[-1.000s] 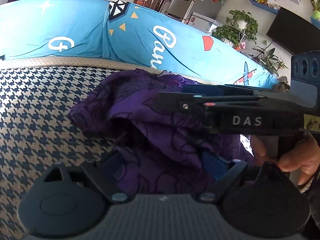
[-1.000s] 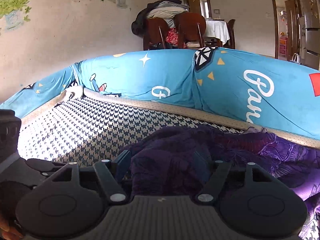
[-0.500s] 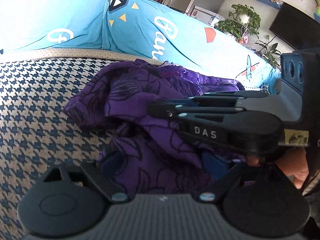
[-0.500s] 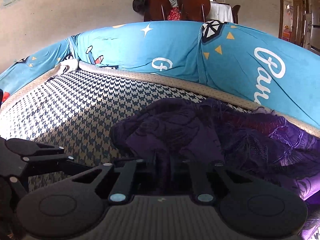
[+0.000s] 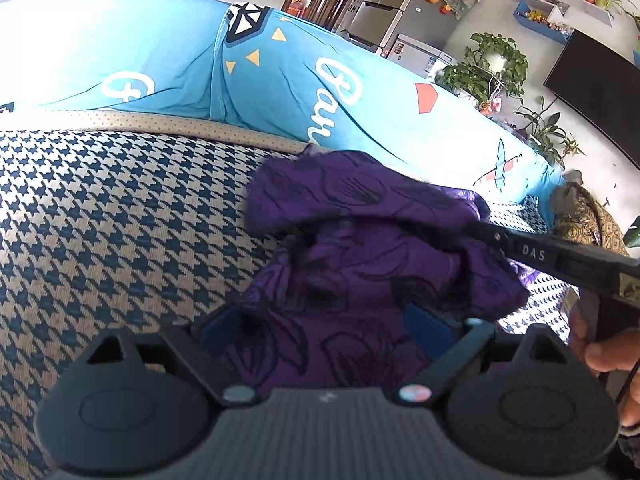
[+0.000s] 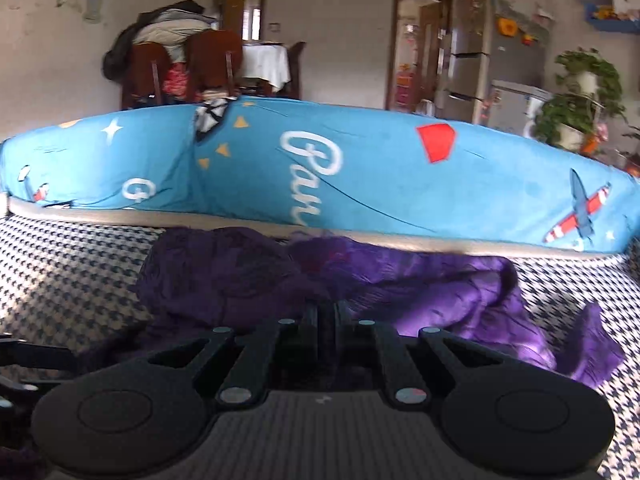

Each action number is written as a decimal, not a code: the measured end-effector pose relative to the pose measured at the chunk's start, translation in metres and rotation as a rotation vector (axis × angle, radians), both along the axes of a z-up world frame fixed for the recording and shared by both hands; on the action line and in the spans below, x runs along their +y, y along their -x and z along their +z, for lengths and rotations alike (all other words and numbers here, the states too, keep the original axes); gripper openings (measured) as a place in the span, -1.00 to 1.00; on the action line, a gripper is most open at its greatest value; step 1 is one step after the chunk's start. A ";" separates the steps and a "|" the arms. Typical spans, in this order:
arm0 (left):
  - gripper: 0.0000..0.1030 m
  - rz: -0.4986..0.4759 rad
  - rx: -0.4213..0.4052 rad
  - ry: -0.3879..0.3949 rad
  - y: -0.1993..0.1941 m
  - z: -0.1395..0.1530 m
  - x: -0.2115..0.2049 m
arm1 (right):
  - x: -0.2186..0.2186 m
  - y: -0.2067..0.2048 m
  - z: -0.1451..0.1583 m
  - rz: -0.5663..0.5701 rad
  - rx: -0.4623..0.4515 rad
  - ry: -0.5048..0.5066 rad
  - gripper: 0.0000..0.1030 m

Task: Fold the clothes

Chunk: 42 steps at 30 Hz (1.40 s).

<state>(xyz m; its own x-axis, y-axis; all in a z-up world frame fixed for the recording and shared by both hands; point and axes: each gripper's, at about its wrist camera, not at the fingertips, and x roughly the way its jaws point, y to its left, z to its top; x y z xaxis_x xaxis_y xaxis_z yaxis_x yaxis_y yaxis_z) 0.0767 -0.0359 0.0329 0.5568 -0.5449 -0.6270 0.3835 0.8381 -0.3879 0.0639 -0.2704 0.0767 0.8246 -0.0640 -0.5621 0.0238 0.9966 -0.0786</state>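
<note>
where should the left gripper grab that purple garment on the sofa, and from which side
Probably the purple garment at its loose left lobe, coming from the bare houndstooth cushion: that flap sticks out free, away from the right gripper.

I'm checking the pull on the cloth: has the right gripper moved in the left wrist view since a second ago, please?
Yes. The right gripper, jaws just closed on the purple garment, has drawn back rightward, away from the blue cushion's seam.

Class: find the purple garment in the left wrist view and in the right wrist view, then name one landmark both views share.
Left wrist: purple garment at centre, crumpled on the houndstooth seat.
Right wrist: purple garment across lower centre, above the gripper.
Shared landmark: blue printed cushion behind it.
</note>
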 end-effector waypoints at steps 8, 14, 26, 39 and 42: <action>0.81 0.009 0.009 -0.007 -0.004 -0.003 -0.010 | -0.073 0.005 -0.020 -0.272 0.150 -0.071 -0.81; 0.81 0.001 0.016 -0.017 -0.006 -0.007 -0.019 | -0.053 0.007 -0.008 -0.055 0.045 -0.070 -0.50; 0.81 0.002 0.024 -0.020 -0.008 -0.009 -0.023 | 0.002 -0.003 -0.012 0.252 -0.032 -0.013 0.29; 0.83 0.002 0.038 -0.058 -0.008 -0.016 -0.025 | 0.016 -0.039 -0.030 0.178 -0.022 0.041 -0.54; 0.83 0.002 0.040 -0.062 -0.008 -0.016 -0.026 | -0.003 -0.043 -0.027 0.110 -0.011 -0.060 -0.79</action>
